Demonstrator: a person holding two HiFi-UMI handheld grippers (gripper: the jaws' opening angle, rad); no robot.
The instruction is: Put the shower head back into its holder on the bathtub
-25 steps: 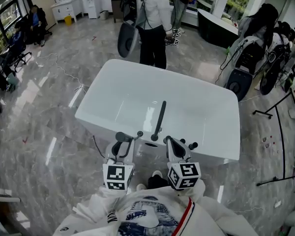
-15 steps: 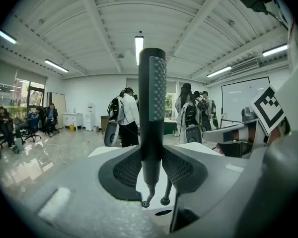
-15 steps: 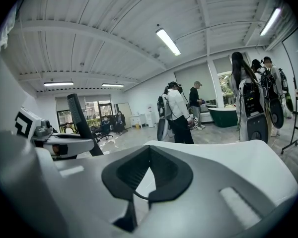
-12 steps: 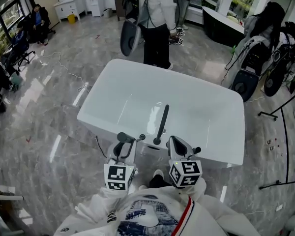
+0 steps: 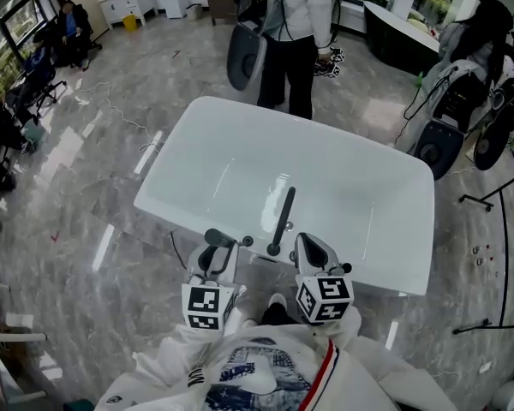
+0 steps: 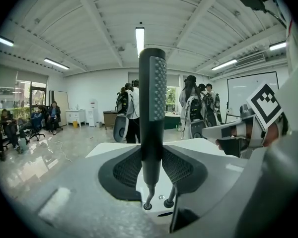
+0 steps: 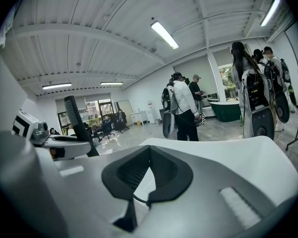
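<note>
The shower head (image 5: 282,219) stands upright at the near rim of the bathtub (image 5: 231,165), between the 2 grippers. The left gripper (image 6: 152,152) has its jaws spread, with the handle lined up in the gap. The right gripper (image 7: 149,150) is pinched closed, empty.

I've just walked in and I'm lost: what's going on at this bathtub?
A person stands at the white bathtub with a gripper in each hand. The dark shower head stands upright at the tub's near rim. It is lined up with the open jaws of the left gripper but apparently not gripped. The right gripper looks shut and empty.
</note>
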